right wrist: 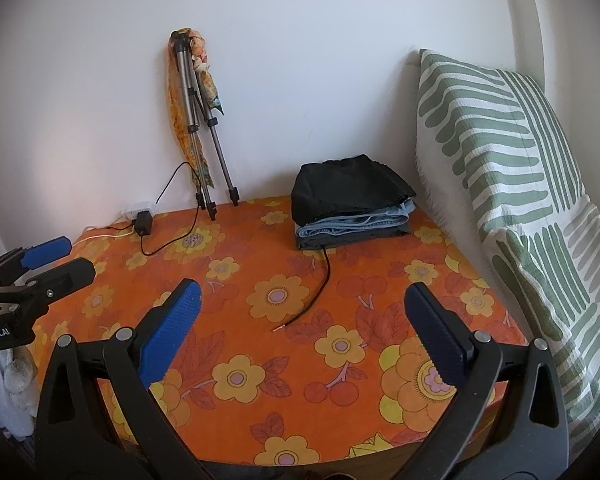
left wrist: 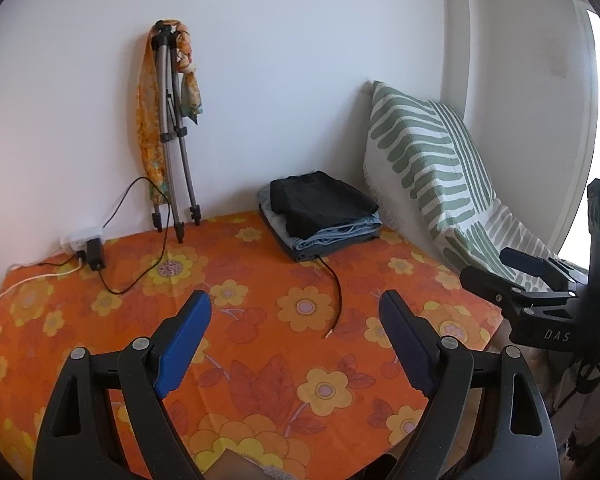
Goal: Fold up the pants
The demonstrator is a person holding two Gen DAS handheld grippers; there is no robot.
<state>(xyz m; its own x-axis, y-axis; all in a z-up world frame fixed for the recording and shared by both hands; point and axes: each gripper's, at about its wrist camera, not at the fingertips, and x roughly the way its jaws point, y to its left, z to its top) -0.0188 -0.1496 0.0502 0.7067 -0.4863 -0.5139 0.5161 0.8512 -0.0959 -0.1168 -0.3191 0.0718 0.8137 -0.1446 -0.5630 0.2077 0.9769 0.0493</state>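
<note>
- A stack of folded pants [right wrist: 349, 204] sits at the far edge of the orange flowered tablecloth [right wrist: 260, 320], near the wall and just beside the striped cushion [right wrist: 499, 152].
- The left gripper [left wrist: 296, 340] is wide open with nothing between its blue pads.
- The right gripper [right wrist: 303, 336] also stands open and empty.
- The black pair [right wrist: 347, 184] on top looks soft, light and floppy; the denim [right wrist: 351, 224] beneath probably stiffer and heavier.
- Best hold is likely at the waistband corners, one per gripper, so the cloth hangs flat.

At the far edge of the table [right wrist: 339, 360], close to its far right corner, folded pants [right wrist: 349, 204] lie in a neat stack against the wall, a black pair on top, light blue denim beneath, a dark pair lowest.
</note>
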